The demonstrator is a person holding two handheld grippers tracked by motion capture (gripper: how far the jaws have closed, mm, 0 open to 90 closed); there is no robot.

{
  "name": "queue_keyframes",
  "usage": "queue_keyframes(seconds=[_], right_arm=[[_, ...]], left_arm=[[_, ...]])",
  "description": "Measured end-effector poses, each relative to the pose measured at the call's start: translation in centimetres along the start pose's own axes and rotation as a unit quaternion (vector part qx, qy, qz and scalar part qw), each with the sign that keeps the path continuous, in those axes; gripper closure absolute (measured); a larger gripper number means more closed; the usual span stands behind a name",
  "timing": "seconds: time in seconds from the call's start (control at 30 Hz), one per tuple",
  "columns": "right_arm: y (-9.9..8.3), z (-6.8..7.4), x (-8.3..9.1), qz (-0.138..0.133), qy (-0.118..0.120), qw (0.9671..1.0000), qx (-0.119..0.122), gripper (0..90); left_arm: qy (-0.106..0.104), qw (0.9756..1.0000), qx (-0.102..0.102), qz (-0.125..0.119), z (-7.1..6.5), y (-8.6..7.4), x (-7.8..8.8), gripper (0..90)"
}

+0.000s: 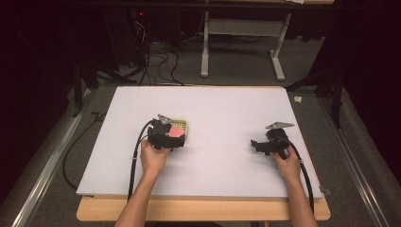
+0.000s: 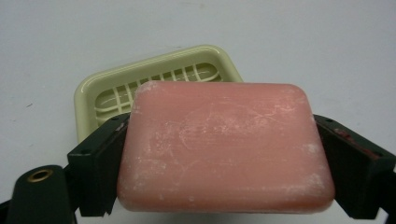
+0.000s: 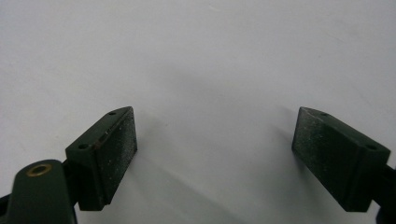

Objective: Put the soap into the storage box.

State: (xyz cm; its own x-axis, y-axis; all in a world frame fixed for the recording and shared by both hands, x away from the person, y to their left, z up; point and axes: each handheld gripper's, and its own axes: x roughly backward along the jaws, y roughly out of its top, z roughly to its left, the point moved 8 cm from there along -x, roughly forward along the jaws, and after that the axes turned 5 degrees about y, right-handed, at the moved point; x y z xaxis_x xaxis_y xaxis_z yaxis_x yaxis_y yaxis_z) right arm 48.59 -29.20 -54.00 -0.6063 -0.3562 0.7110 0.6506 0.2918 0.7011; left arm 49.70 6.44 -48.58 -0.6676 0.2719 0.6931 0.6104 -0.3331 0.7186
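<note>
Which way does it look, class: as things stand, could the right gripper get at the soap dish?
Probably yes. The right gripper has open, empty jaws, and bare white table lies between it and the soap dish. The left gripper, holding the pink soap, crowds the dish's near side.

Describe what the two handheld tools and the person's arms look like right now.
Both are black: the left tool and right tool each carry a grey three-cornered plate on top and trail a black cable. The pads are flat, dark and dusty, beside a brass-ringed hole. The forearms are bare, with no sleeves.
</note>
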Motion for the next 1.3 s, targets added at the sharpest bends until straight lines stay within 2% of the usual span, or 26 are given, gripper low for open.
queue_keyframes(seconds=[0.1, 0.27, 0.67, 0.8, 0.9, 1.07, 1.23, 1.3], right_arm=[[0.0, 0.0, 0.0, 0.0, 0.0, 1.0, 0.0, 14.5], [0.0, 0.0, 0.0, 0.0, 0.0, 1.0, 0.0, 14.5], [0.0, 0.0, 0.0, 0.0, 0.0, 1.0, 0.0, 14.5], [0.0, 0.0, 0.0, 0.0, 0.0, 1.0, 0.0, 14.5], [0.0, 0.0, 0.0, 0.0, 0.0, 1.0, 0.0, 14.5], [0.0, 0.0, 0.0, 0.0, 0.0, 1.0, 0.0, 14.5], [0.0, 0.0, 0.0, 0.0, -0.001, 1.0, 0.0, 14.5], [0.0, 0.0, 0.0, 0.0, -0.001, 1.0, 0.0, 14.5]], left_arm=[[-0.003, 0.9999, 0.012, 0.002, 0.1, 0.1, -0.5, 13.8], [0.004, 0.9996, 0.026, 0.011, 0.6, -0.1, -1.3, 13.7], [0.014, 0.9986, 0.045, 0.022, 1.4, -0.3, -2.3, 13.7], [0.017, 0.9985, 0.048, 0.023, 1.5, -0.3, -2.6, 13.7], [0.024, 0.9984, 0.04, 0.031, 1.5, -0.1, -2.9, 13.7], [0.022, 0.9984, 0.041, 0.033, 1.2, 0.1, -3.3, 13.7], [0.023, 0.9981, 0.046, 0.034, 1.3, 0.4, -3.6, 13.7], [0.017, 0.9978, 0.053, 0.035, 1.3, 0.4, -3.7, 13.7]])
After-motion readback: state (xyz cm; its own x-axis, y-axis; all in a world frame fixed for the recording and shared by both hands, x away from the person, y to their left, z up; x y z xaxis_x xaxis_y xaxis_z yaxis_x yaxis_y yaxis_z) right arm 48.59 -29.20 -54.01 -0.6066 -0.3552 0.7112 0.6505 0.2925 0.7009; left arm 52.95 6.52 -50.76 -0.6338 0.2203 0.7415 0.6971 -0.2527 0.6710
